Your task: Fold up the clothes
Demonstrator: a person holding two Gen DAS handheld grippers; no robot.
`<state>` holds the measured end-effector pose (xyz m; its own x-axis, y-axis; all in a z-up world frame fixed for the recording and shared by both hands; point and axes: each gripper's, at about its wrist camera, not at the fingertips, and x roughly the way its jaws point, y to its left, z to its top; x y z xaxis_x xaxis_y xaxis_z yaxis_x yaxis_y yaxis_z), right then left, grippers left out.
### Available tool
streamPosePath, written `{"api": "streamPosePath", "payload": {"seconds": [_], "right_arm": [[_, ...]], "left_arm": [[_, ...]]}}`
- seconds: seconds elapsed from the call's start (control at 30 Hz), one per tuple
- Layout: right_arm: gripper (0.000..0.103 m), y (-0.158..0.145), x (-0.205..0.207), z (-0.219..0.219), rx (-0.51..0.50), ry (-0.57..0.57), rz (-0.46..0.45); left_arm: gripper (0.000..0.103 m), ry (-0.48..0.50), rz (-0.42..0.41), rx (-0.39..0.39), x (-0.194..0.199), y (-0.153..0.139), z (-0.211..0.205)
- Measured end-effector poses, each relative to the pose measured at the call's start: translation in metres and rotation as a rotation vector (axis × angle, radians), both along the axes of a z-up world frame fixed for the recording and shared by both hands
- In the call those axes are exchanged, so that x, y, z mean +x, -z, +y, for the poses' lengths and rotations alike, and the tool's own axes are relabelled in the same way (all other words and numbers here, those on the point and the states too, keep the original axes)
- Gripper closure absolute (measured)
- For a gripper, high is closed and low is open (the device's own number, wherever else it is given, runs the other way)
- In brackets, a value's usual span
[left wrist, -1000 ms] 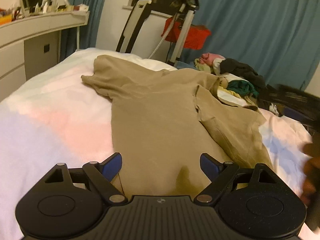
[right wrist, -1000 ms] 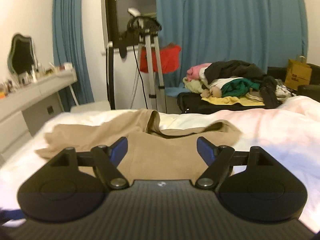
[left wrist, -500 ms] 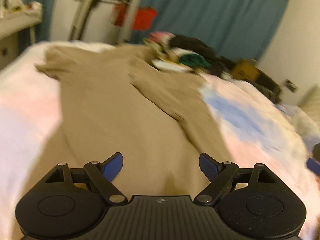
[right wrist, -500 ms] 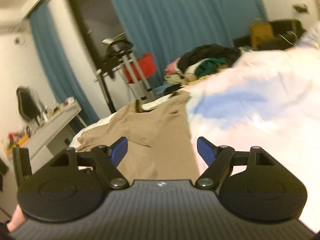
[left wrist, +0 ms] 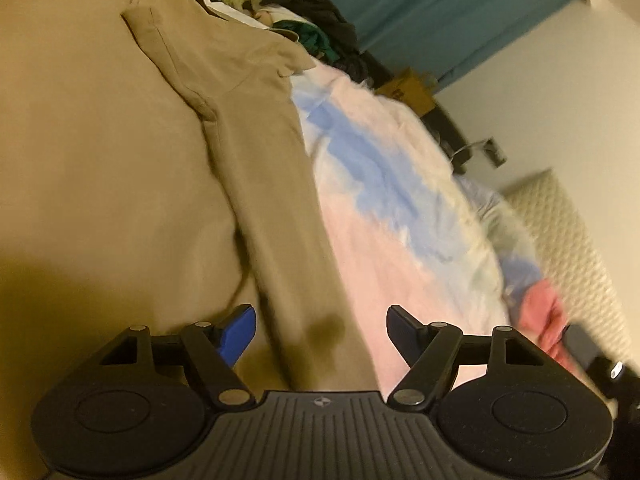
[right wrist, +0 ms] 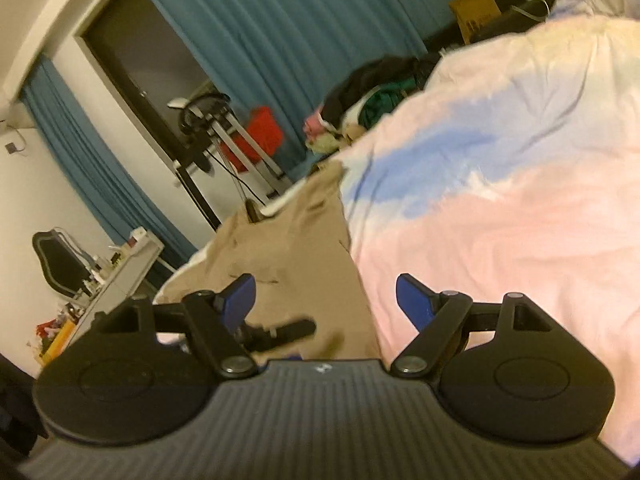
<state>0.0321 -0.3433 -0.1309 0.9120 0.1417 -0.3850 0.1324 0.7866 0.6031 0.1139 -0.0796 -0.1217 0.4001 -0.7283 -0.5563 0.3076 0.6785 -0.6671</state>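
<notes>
Left wrist: left tool (left wrist: 320, 328) angled down over tan shirt (left wrist: 120, 140), closing.

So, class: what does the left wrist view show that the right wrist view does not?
Only the left wrist view shows the white textured pillow and the shirt's folded-over sleeve. Only the right wrist view shows the red bag, the dressing table and the black mirror. Both share the tan shirt, the pastel bedcover, the teal curtain and the clothes pile.

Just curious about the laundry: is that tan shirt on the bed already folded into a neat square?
No, the tan shirt lies spread out over the bed cover, one sleeve flopped across it.
</notes>
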Motion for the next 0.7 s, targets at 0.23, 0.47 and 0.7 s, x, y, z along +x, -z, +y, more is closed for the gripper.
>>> {"api": "streamPosePath", "payload": {"seconds": [0.23, 0.47, 0.7], "right_arm": [[0.023, 0.014, 0.013, -0.006, 0.083, 0.007, 0.038], [0.023, 0.015, 0.012, -0.020, 0.124, 0.055, 0.032], [0.023, 0.018, 0.011, -0.030, 0.171, 0.074, 0.029]], "left_arm": [[0.030, 0.100, -0.073, -0.114, 0.010, 0.018, -0.008], [0.035, 0.225, 0.135, -0.283, 0.005, 0.040, -0.003], [0.039, 0.364, 0.280, -0.274, -0.014, 0.048, -0.014]]}}
